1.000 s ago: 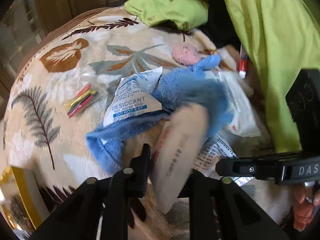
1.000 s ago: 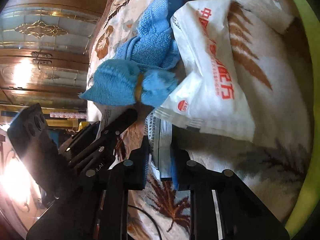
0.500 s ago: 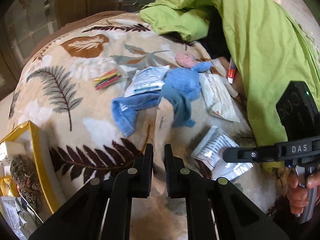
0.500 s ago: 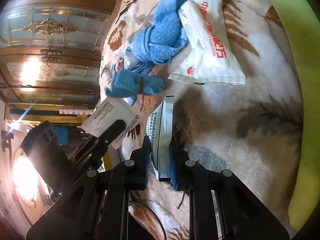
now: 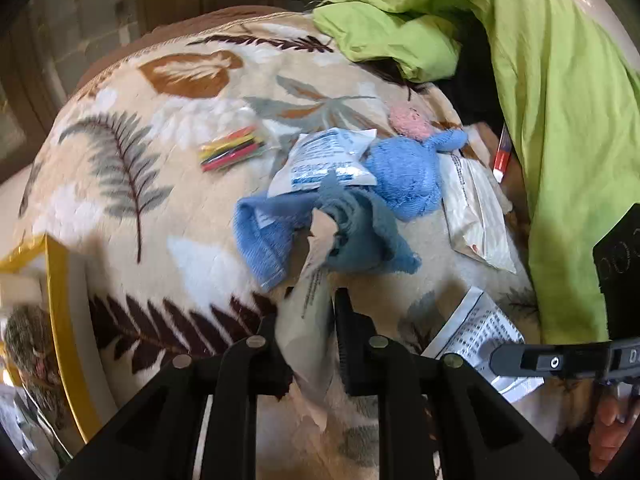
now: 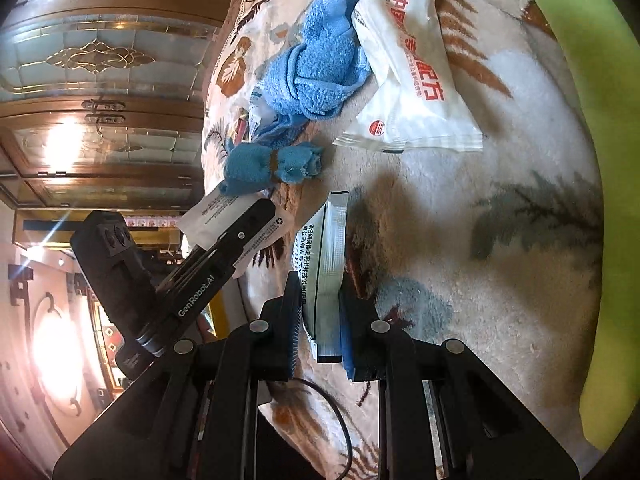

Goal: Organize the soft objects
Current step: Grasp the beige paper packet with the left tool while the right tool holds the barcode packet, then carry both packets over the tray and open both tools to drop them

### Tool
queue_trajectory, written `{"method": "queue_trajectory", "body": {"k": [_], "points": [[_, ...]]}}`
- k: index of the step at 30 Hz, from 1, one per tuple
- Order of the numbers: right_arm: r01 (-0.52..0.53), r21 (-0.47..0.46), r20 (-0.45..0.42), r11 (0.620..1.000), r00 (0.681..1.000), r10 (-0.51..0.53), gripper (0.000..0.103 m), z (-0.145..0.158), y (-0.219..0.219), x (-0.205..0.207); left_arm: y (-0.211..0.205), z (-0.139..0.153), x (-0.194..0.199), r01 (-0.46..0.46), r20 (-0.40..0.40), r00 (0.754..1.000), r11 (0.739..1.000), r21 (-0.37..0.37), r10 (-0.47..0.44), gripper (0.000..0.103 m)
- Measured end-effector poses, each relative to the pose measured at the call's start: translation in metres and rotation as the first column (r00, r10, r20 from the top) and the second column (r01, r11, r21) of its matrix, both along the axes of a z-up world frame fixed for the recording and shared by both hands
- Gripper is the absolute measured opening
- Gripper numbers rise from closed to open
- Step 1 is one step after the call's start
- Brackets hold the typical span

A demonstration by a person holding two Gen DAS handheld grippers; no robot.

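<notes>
My left gripper is shut on a white paper sachet that stands up between its fingers, above the leaf-patterned blanket. My right gripper is shut on a silver-white printed sachet, held just over the blanket. On the blanket lie a blue towel, a blue fluffy bundle, a small blue cloth roll with a band, a desiccant packet and a white pack with red print. The left gripper's body shows in the right wrist view.
A green cloth is heaped along the right side of the blanket. A yellow-rimmed box with things inside stands at the left edge. A bag of coloured sticks and a pink fluffy piece lie farther back. A wooden cabinet stands behind.
The left gripper has pulled back from the pile with the white sachet, and the yellow-rimmed box has come into view. The right gripper has also drawn away from the towels, still holding its sachet.
</notes>
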State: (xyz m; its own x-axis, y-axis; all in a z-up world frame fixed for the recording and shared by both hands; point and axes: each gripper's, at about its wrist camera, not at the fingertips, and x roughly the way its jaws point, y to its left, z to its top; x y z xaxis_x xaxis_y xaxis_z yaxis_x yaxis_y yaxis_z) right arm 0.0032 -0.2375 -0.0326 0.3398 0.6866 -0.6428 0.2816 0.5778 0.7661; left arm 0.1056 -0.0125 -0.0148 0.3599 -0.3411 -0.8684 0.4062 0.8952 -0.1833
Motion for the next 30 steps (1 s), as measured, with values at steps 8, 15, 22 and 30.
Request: {"method": "queue_trajectory", "body": {"k": [8,15,22,30], "points": [[-0.039,0.031,0.022,0.999,0.999,0.038,0.016,0.008,0.012,0.001,0.039,0.029,-0.03,-0.028,0.012,1.0,0.999,-0.045,0.029,0.009],[-0.112,0.051,0.046,0.992,0.993,0.109,0.016,0.017,0.044,0.003,0.078,0.051,-0.061,-0.059,0.037,0.997,0.996,-0.062,0.062,0.009],[-0.192,0.054,0.082,0.98,0.979,0.188,0.016,0.035,0.083,0.009,0.122,0.066,-0.084,-0.137,0.074,0.988,0.99,-0.016,0.138,0.009],[-0.325,0.048,0.111,0.945,0.941,0.318,0.016,0.051,0.15,0.018,0.188,0.073,-0.107,-0.288,0.127,0.953,0.954,0.087,0.276,0.009]]}}
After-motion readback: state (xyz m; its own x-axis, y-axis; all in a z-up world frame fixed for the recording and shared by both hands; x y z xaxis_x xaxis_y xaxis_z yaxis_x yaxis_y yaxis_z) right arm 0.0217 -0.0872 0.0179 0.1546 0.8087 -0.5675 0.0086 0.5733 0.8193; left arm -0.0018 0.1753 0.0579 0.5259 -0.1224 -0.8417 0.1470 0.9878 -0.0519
